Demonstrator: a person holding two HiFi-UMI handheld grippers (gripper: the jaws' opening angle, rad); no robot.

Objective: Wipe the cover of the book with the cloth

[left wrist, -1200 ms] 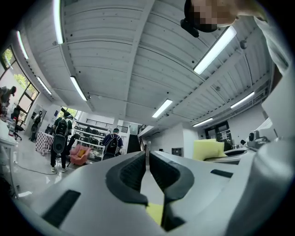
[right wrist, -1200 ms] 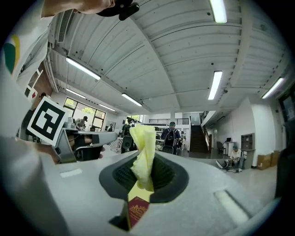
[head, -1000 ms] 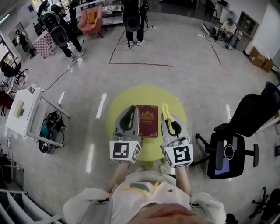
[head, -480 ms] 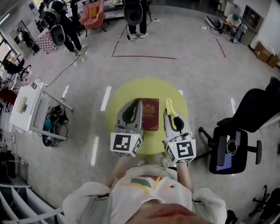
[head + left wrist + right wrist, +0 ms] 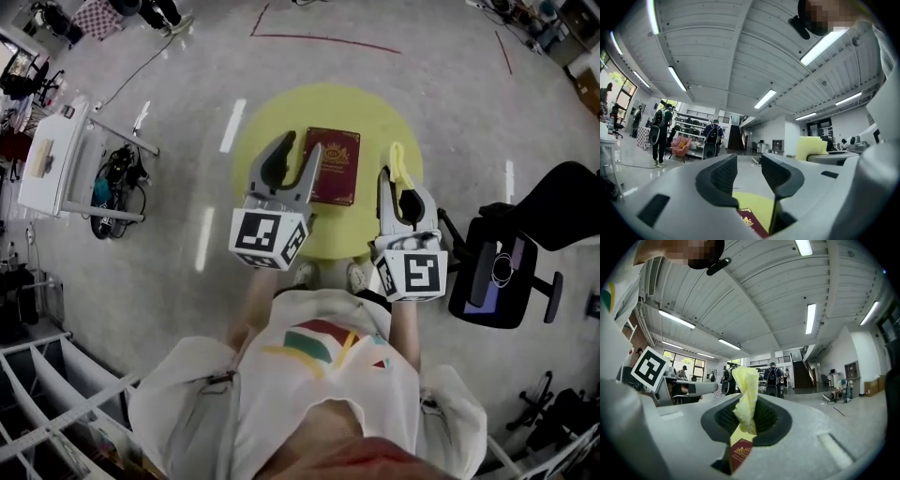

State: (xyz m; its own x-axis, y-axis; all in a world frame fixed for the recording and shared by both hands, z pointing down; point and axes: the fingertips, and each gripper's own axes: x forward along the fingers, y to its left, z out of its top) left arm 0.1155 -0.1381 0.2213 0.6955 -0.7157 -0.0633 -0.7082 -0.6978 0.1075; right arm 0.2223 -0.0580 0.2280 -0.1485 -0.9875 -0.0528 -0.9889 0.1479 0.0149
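A dark red book with a gold emblem lies on the round yellow table. My left gripper hovers at the book's left edge. Its jaws have just been opening and stand apart with nothing between them. In the left gripper view a corner of the book shows low between the jaws. My right gripper is right of the book, shut on a yellow cloth that sticks out past its tips. The right gripper view shows the cloth pinched upright in that gripper, with the book below.
A black office chair stands close to the table's right side. A white cart and a tangle of cables are on the floor to the left. Red tape lines mark the floor beyond the table. People stand far off.
The left gripper's jaws went from shut to open beside the book. The head view has tipped further down, so the table sits higher in the picture. The right gripper still holds the cloth.
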